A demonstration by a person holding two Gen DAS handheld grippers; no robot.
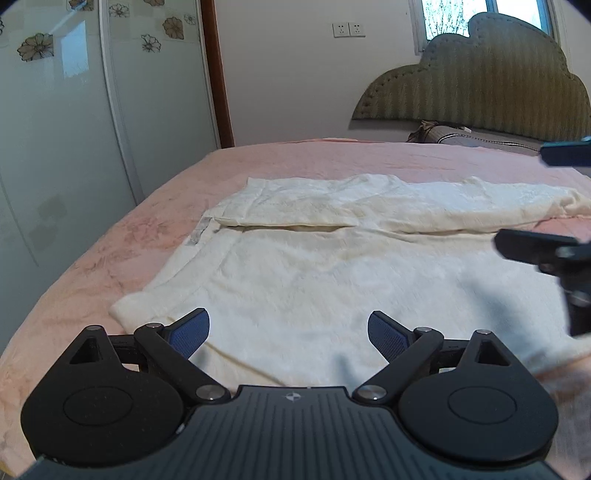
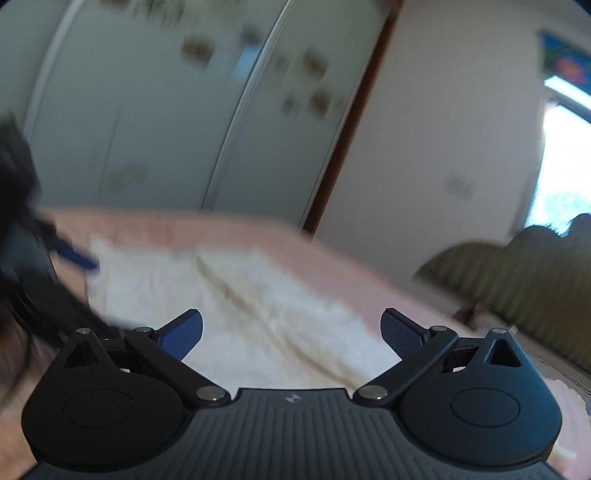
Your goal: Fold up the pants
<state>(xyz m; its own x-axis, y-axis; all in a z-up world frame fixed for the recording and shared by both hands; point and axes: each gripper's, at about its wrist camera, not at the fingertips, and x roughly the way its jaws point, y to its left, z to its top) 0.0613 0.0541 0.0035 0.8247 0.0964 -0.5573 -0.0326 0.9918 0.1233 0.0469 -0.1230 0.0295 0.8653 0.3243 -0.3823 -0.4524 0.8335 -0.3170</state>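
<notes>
Cream-white fleecy pants [image 1: 332,266] lie flat on the pink bed [image 1: 110,236], waistband to the left, legs running right, the far leg folded along a crease. My left gripper [image 1: 289,328] is open and empty, just above the near edge of the pants. My right gripper [image 2: 291,328] is open and empty, above the pants [image 2: 240,302]; its view is blurred by motion. The right gripper's fingers [image 1: 535,247] show at the right edge of the left wrist view. The left gripper [image 2: 74,258] shows at the left of the right wrist view.
A wardrobe with flowered glass doors [image 1: 74,110] stands left of the bed. A padded green headboard [image 1: 480,81] and grey pillow [image 1: 480,138] are at the far right. A white wall with sockets [image 1: 349,29] is behind the bed.
</notes>
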